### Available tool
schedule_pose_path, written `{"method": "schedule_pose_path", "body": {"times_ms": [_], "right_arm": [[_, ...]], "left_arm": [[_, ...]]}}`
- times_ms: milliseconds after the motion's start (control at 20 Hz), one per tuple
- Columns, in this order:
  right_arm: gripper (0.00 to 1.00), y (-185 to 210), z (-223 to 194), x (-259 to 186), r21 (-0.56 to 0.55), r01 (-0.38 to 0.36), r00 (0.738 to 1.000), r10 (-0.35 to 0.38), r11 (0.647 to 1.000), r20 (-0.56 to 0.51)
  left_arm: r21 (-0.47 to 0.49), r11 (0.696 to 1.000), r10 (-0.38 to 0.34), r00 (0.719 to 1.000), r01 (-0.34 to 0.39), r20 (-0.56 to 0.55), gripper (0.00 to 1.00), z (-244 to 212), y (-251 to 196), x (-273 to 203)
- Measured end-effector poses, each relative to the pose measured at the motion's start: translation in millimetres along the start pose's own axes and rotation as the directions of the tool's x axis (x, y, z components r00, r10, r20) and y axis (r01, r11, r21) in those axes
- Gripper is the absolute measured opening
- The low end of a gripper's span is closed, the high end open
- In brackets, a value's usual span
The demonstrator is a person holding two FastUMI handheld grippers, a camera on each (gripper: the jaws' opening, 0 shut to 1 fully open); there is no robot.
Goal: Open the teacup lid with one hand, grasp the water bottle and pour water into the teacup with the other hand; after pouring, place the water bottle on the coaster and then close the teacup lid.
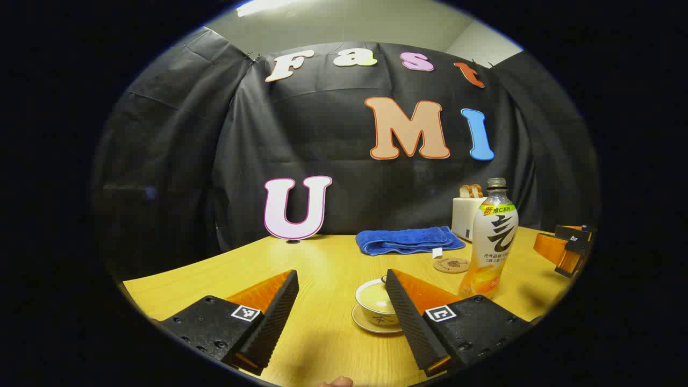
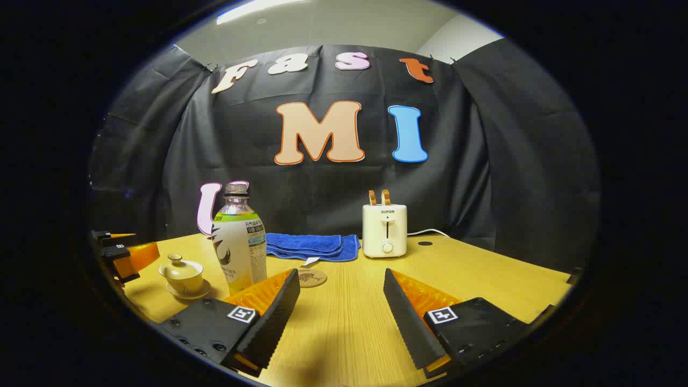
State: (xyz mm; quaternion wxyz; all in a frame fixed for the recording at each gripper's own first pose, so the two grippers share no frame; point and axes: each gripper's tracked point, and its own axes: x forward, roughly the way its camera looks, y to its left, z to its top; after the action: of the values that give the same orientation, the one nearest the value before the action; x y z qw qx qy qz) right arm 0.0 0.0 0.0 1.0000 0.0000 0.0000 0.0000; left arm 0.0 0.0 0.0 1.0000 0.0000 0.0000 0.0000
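Wooden bench [image 2: 484, 279] carrying lidded teacup [image 2: 181, 273] beside water bottle [image 2: 239, 244]; coaster [image 2: 312, 278] just behind. Left claw [image 1: 341, 301] and right claw [image 2: 341, 301] both gape wide, empty. Porcelain lid (probably slippery) wants pinching by its knob; bottle, at mid-body.

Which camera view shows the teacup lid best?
The right gripper view: there the lid sits in full sight on the teacup, knob and all, far to the left. In the left gripper view the cup is nearer, but the left gripper's finger hides its right side and the knob.
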Motion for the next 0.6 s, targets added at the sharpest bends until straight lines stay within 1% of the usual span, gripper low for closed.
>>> {"method": "schedule_pose_path", "body": {"times_ms": [200, 350, 400, 450, 500, 550, 600], "right_arm": [[0.99, -0.1, -0.1, 0.8, 0.0, -0.001, 1.0, 0.001, 1.0, 0.0], [0.99, -0.5, -0.2, 0.2, 0.001, -0.001, 1.0, 0.001, 1.0, 0.0], [0.96, -0.5, -0.1, 0.4, 0.001, -0.001, 1.0, 0.001, 1.0, 0.0], [0.96, 1.0, -0.5, 0.3, 0.001, -0.002, 1.0, 0.002, 1.0, 0.0], [0.99, 1.0, -0.2, 0.0, 0.0, -0.002, 1.0, 0.002, 1.0, 0.0], [0.96, 1.0, 0.4, 0.1, 0.001, -0.002, 1.0, 0.002, 1.0, 0.0], [1.0, 1.5, 0.5, 0.4, 0.001, -0.003, 1.0, 0.003, 1.0, 0.0]], "left_arm": [[0.001, 1.0, 0.003, 1.0, -0.003, 0.0, 0.95, 0.3, 0.7, -0.8], [0.001, 1.0, 0.005, 1.0, -0.005, 0.0, 0.95, 1.3, 1.4, -1.5], [0.001, 1.0, 0.005, 1.0, -0.005, 0.001, 0.95, 0.0, 1.0, -0.1], [0.001, 1.0, 0.005, 1.0, -0.005, -0.001, 0.95, -0.4, 0.9, 0.6], [0.001, 1.0, 0.006, 1.0, -0.006, 0.0, 0.95, -0.3, 0.9, 0.0], [0.0, 1.0, 0.007, 1.0, -0.007, 0.001, 0.95, 1.3, 1.2, -0.6], [0.0, 1.0, 0.007, 1.0, -0.007, 0.0, 0.95, 0.1, 1.5, -0.3]]}}
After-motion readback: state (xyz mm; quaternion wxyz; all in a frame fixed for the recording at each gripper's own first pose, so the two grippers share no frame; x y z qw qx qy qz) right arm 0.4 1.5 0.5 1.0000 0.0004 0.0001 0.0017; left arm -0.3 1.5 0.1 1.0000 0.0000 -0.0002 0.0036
